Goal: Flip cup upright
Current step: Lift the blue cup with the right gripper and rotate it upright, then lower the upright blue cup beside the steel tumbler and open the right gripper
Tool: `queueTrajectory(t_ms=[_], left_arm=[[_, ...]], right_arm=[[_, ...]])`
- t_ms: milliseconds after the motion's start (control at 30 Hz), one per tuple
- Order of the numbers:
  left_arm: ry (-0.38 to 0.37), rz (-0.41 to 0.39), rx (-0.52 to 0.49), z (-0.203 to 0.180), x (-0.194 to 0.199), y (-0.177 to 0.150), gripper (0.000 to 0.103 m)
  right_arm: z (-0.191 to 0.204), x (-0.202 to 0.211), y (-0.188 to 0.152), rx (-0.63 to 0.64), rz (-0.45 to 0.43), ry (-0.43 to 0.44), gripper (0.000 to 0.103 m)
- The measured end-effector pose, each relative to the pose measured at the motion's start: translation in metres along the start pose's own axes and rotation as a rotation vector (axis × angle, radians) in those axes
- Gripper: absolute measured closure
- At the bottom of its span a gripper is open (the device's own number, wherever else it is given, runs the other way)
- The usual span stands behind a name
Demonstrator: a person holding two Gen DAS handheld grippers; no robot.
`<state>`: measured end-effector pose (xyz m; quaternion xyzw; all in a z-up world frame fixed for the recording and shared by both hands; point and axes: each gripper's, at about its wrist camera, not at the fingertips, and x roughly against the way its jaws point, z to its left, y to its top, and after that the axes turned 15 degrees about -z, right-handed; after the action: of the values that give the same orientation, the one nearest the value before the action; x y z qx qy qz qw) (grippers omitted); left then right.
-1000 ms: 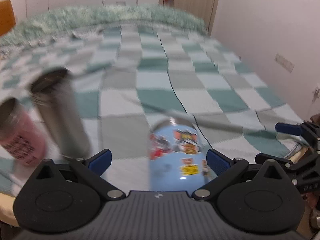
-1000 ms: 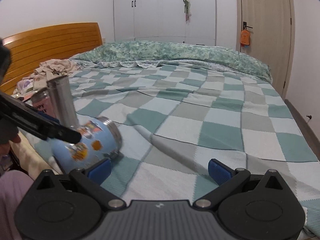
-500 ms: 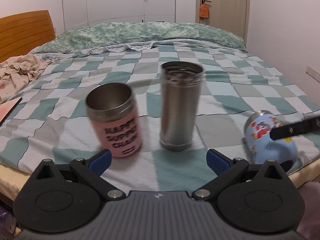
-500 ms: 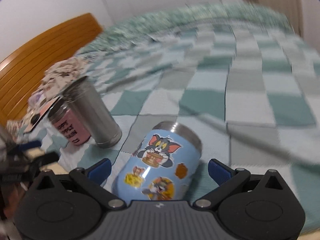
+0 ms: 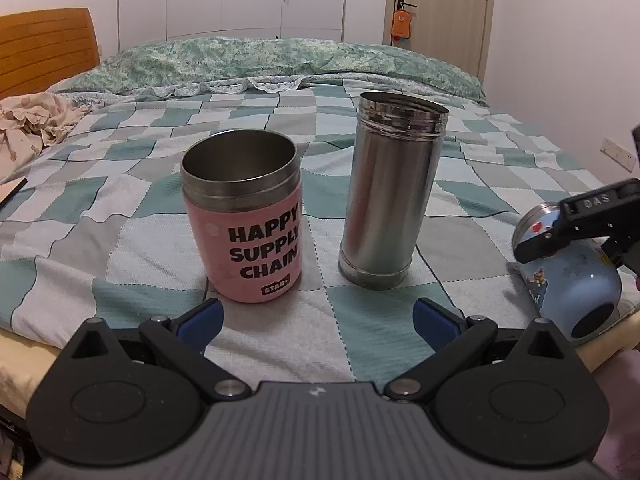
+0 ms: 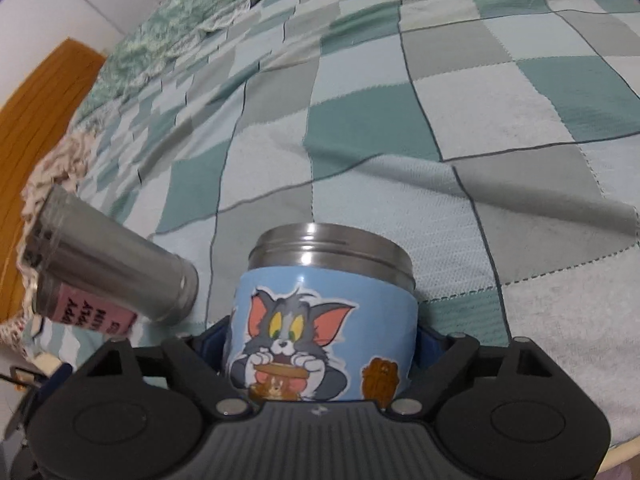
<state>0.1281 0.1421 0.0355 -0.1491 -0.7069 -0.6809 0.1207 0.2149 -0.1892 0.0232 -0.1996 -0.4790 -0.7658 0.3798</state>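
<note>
Blue cartoon cup (image 6: 320, 332) is lying on its side at bottom centre of the right wrist frame, steel rim pointing away, being flanked closely by the right gripper (image 6: 320, 344); contact of the blue pads is hidden by the cup body, so grip cannot be told. Left gripper (image 5: 316, 316) is being held wide open and empty, low before the pink cup (image 5: 244, 220) and steel tumbler (image 5: 390, 196) on the checked blanket (image 5: 120, 248).

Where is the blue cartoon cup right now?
The blue cartoon cup lies on its side at the bed's near edge, between the right gripper's jaws; in the left wrist view it sits far right, beyond the steel tumbler.
</note>
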Motion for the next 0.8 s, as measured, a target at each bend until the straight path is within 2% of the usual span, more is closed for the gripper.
queueTrajectory(t_ms=[167, 367, 533, 800], left_arm=[[-0.003, -0.026, 0.02, 0.007, 0.007, 0.0, 0.0], [-0.004, -0.055, 0.039, 0.008, 0.019, 0.002, 0.0], [0.008, -0.1, 0.042, 0.005, 0.029, 0.005, 0.0], [0.062, -0.155, 0.071, 0.001, 0.027, 0.012, 0.0]], right_arm=[[-0.003, 0.029, -0.006, 0.035, -0.133, 0.041, 0.017], [0.004, 0.07, -0.022, 0.143, -0.338, 0.091, 0.019], [0.022, 0.086, -0.021, 0.253, -0.46, 0.122, 0.019], [0.086, 0.055, -0.005, 0.512, -0.574, 0.1, 0.019]])
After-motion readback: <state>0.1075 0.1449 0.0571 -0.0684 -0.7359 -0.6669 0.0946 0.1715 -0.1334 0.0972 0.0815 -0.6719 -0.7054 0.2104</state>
